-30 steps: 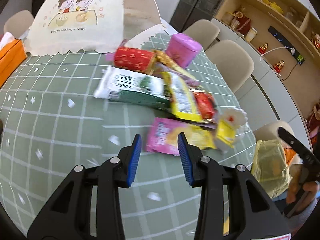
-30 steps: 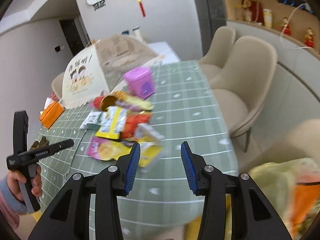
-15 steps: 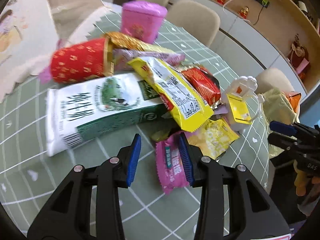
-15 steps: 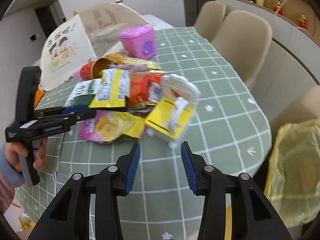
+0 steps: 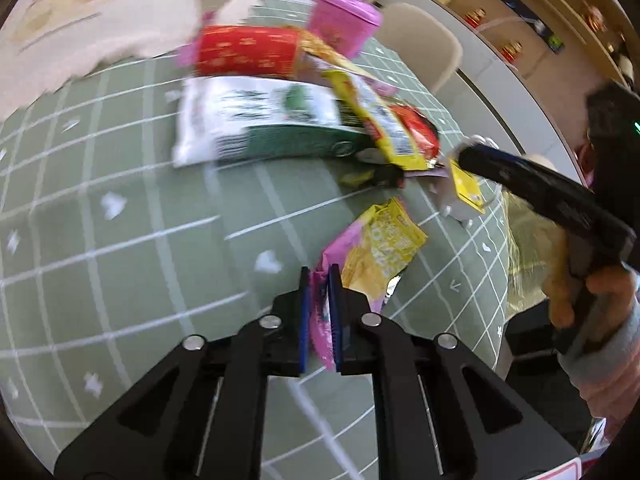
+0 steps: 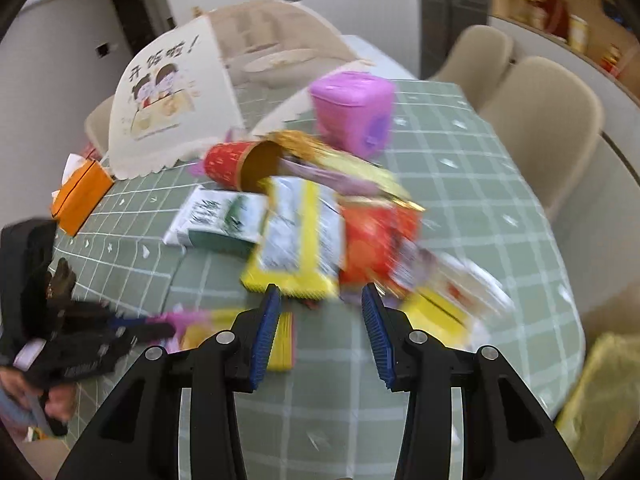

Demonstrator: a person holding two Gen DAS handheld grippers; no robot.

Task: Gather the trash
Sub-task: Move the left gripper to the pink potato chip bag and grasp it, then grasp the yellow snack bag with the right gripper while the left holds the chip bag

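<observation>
Left tongs (image 5: 319, 280) have just been closed on the pink-yellow snack wrapper (image 5: 376, 248), dragged off the pile toward 6 o'clock on the desk (image 5: 120, 240) for bagging, while right tongs (image 6: 320, 300) are held open, empty, at the yellow packet (image 6: 300, 240).

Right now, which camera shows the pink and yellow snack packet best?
The left wrist view: the packet sits sharp and close, pinched at its pink end by the left fingers. The right wrist view shows only a blurred pink and yellow strip.

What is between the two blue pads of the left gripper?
The pink end of a pink-and-yellow snack wrapper, pinched between the left gripper pads as its jaws have just been closing. The left wrist view shows it.
</observation>
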